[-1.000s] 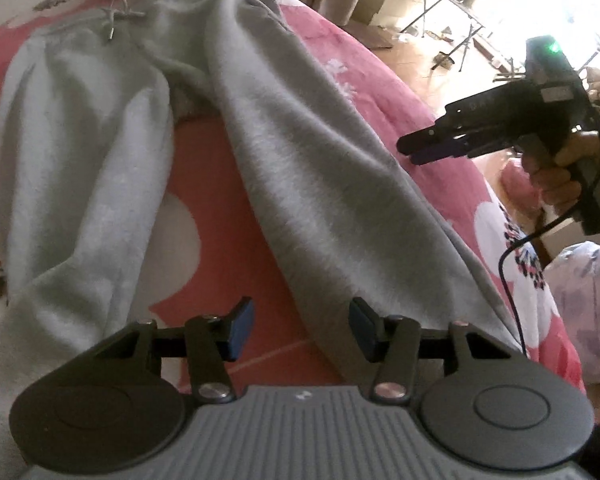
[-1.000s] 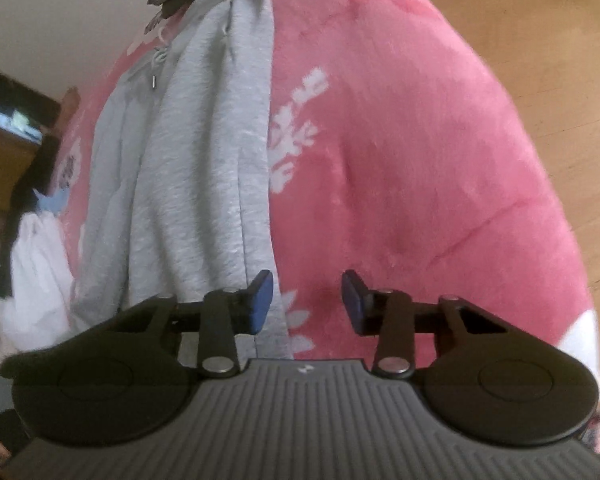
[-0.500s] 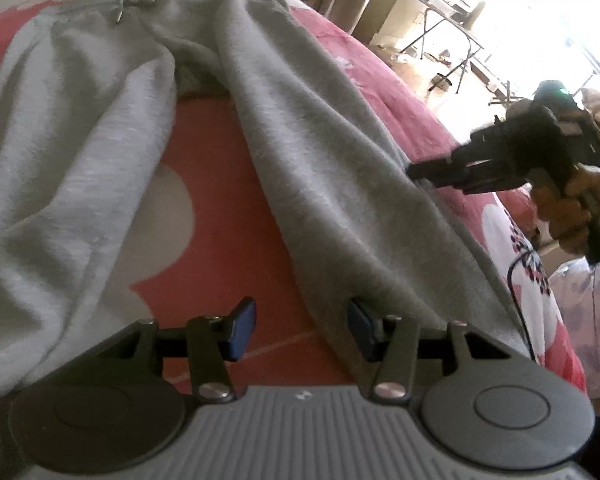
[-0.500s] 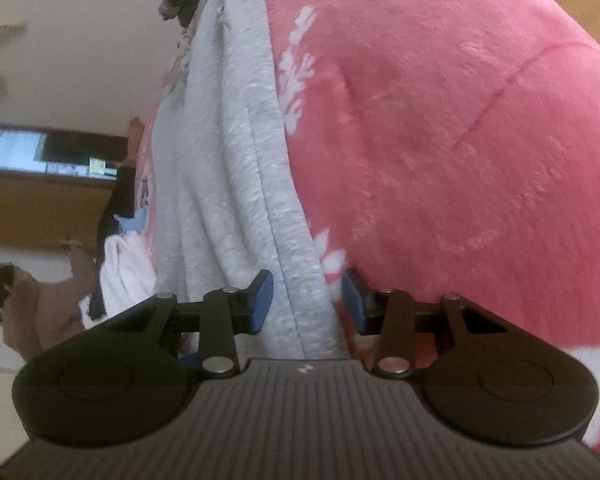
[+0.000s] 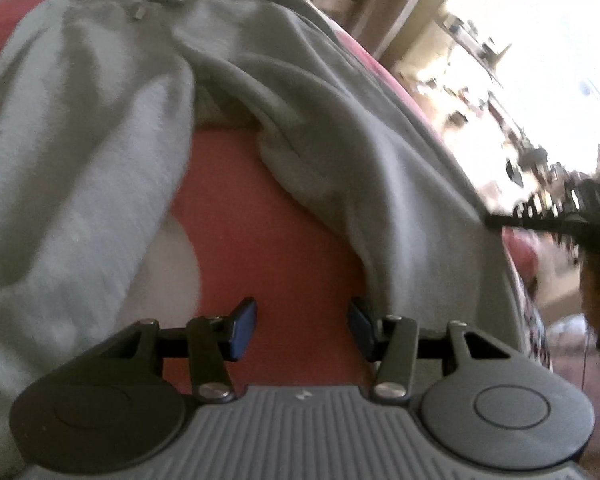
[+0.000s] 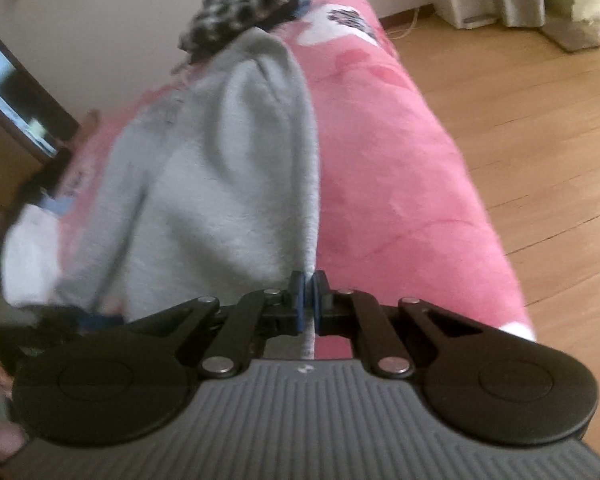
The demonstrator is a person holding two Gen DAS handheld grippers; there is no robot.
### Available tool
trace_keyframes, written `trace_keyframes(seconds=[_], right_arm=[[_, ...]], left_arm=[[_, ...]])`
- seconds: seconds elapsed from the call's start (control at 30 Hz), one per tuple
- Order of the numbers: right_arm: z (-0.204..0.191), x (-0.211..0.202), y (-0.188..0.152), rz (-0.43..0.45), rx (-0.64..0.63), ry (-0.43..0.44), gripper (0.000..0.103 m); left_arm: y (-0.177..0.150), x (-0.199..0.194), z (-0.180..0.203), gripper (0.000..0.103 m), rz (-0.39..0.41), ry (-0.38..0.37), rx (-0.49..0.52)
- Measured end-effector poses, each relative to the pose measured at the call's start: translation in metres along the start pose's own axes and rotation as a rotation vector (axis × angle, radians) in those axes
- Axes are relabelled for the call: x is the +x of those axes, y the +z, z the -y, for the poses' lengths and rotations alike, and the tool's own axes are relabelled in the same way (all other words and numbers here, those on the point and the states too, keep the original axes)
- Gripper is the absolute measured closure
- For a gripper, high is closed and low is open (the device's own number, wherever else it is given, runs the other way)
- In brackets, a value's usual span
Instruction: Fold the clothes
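The grey sweatpants (image 5: 100,152) lay spread on the pink blanket (image 6: 400,184) covering the bed. The right gripper (image 6: 309,294) pointed steeply down, its jaws pressed together on the outer edge of one trouser leg. The left gripper (image 5: 302,328) angled down between the two legs, its jaws spread over bare blanket, holding nothing.

The grey sweatpants (image 5: 100,152) ahead of the left tongs (image 5: 302,328) are soft, matt fleece cloth, faintly napped. Under them the pink blanket (image 6: 388,168) looks plush and fuzzy. Right of the right tongs (image 6: 309,292) the floor (image 6: 540,120) is smooth wooden board with a slight sheen. Both tongs are matt black plastic with bright metal rivets, blue rubbery pads (image 5: 244,326) and a ribbed grey body.
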State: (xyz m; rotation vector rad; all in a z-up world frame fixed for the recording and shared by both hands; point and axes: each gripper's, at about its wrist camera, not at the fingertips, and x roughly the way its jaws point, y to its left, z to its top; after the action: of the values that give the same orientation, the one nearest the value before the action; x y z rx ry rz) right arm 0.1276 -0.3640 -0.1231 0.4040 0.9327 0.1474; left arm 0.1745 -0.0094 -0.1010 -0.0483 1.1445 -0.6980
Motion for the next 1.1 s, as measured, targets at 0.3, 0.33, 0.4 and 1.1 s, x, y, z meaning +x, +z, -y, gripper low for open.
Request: trace_keyframes(seconds=[0.3,0.33,0.4,1.1], right_arm=[[0.022,0.001,0.005,0.045,0.021,-0.119,0.102],[0.023,0.0,0.006,0.054,0.036,-0.096,0.101],[0.02,0.0,0.017,0.068,0.052,-0.045,0.1],[-0.019,0.196,0.221,0.035,-0.018,0.056,0.086]], left_arm=[[0.046,0.021,-0.011,0.052,0.076,-0.012,-0.124],[0.05,0.022,-0.011,0.052,0.089,-0.01,-0.13],[0.059,0.028,-0.007,0.052,0.11,-0.002,-0.138],[0.074,0.058,-0.015,0.05,0.163,0.1,-0.076]])
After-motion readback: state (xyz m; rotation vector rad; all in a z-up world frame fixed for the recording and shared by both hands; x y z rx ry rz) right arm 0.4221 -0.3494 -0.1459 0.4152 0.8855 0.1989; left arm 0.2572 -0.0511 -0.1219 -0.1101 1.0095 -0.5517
